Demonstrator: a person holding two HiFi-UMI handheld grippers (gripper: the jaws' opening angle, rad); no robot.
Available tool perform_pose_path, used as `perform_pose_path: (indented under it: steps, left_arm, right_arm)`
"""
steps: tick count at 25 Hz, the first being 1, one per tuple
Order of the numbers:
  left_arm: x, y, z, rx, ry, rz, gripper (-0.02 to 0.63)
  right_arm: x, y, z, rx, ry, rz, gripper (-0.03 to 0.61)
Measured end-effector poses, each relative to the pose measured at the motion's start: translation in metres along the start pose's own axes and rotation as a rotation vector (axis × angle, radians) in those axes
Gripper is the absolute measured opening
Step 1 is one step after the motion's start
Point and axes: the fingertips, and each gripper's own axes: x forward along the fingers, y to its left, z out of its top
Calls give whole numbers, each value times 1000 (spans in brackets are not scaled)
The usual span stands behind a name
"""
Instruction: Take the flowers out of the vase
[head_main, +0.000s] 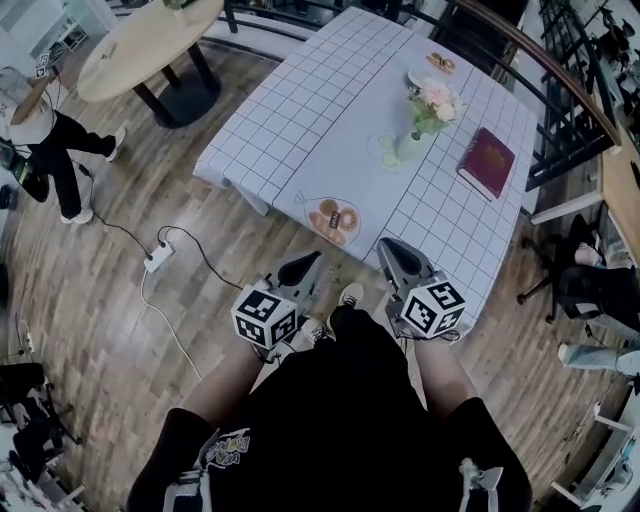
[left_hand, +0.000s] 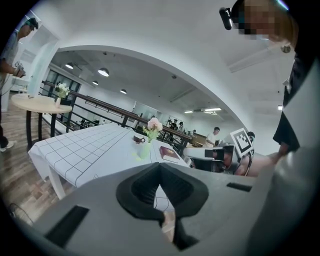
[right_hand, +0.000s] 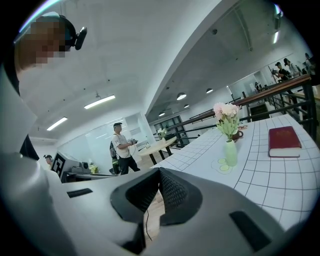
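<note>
Pink flowers (head_main: 437, 100) in vase (head_main: 409, 148). Approach stage; left gripper (head_main: 308, 262), right gripper (head_main: 392, 250) closed, empty, well short. Next: open, reach stems.

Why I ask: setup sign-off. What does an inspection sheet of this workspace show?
Surface: cloth-covered table, white grid pattern, on wooden floor.
Job's things: pink flowers upright in pale green vase, untouched.
Clutter: red book, cup.
Grippers: left tool and right tool shut, empty, short of that table.
Cables: power strip and cable on floor.
Surroundings: round wooden table, railing, standing person.
</note>
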Motion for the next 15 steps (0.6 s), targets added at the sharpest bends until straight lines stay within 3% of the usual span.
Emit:
perform_pose_path:
  steps: [15]
  left_arm:
    - [73,7,23,15,36,-8,8]
  right_arm:
    - [14,-84,32,45,-29,-49,21]
